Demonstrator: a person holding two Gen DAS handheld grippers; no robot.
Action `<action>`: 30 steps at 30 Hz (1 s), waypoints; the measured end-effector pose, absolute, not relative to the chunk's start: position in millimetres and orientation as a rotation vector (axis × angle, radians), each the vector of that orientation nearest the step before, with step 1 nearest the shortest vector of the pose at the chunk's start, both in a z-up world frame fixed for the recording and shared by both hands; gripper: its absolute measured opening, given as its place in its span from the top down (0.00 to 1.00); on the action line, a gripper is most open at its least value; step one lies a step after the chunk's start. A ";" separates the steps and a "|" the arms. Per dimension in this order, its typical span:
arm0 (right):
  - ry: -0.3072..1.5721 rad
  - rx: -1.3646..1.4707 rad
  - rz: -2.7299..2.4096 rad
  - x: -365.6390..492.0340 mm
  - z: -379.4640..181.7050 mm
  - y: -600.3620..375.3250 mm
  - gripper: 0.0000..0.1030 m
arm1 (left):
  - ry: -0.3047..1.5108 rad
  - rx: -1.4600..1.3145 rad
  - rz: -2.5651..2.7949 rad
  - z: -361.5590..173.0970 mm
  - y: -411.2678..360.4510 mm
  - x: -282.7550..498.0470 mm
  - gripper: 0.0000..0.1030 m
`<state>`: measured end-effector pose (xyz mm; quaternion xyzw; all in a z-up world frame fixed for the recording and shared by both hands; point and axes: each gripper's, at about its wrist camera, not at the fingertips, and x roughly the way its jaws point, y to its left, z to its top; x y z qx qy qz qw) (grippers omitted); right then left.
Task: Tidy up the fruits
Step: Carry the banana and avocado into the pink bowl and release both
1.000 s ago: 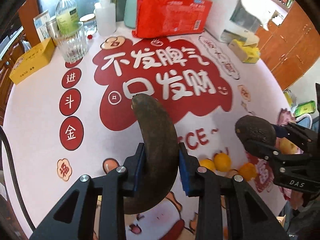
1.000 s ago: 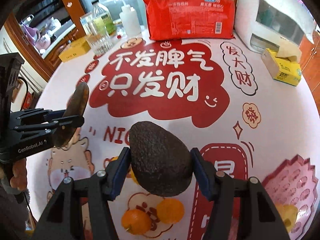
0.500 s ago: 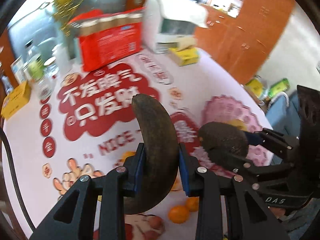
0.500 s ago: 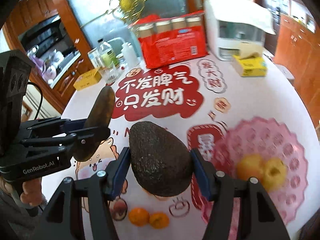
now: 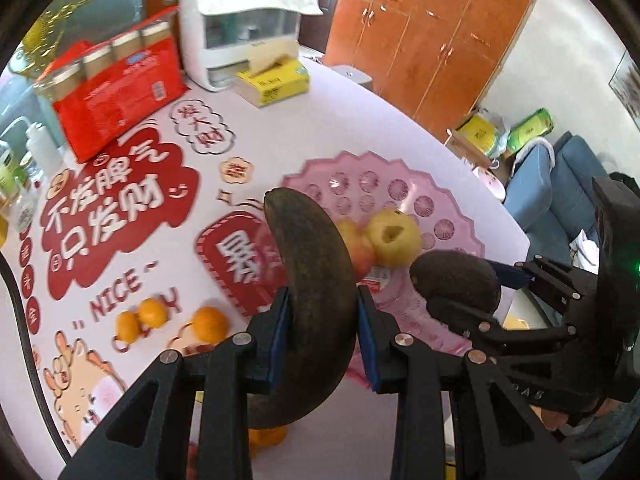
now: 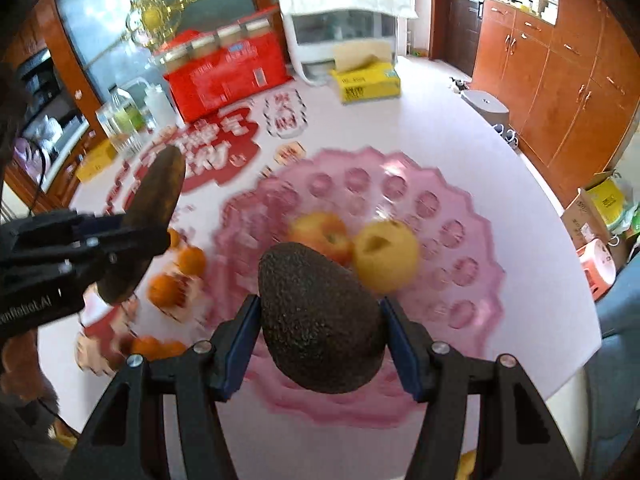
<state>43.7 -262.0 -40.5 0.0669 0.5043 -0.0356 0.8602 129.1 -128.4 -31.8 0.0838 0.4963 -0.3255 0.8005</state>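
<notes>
My left gripper (image 5: 322, 336) is shut on a dark, overripe banana (image 5: 312, 292), held above the table's near side. My right gripper (image 6: 320, 340) is shut on a dark avocado (image 6: 320, 316), held over the near part of the pink plate (image 6: 460, 240). The plate holds a yellow apple (image 6: 386, 254) and a red apple (image 6: 320, 234). In the left wrist view the right gripper (image 5: 476, 292) and avocado (image 5: 452, 278) hang to the right of the banana, over the plate (image 5: 400, 192). The banana (image 6: 152, 216) also shows left in the right wrist view.
Several small oranges (image 5: 208, 322) lie on the printed tablecloth left of the plate. A red package (image 5: 116, 92), a white appliance (image 5: 240, 28), a yellow box (image 5: 276, 82) and bottles (image 6: 124, 120) stand at the back. The table edge (image 6: 560, 240) runs right of the plate.
Both grippers have swung right with their fruits. The pink plate with its apples now lies in front of them; the avocado is now over the plate.
</notes>
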 end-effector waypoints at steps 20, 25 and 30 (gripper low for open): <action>1.224 0.198 0.202 76.9 -112.3 -318.5 0.40 | 1.132 0.240 -0.560 -83.3 -237.4 180.6 0.71; 1.185 0.237 0.177 85.3 -102.1 -347.4 0.40 | 1.138 0.305 -0.577 -91.8 -252.6 187.1 0.71; 1.182 0.332 0.137 90.0 -105.4 -374.3 0.40 | 1.144 0.326 -0.621 -96.4 -266.4 190.5 0.70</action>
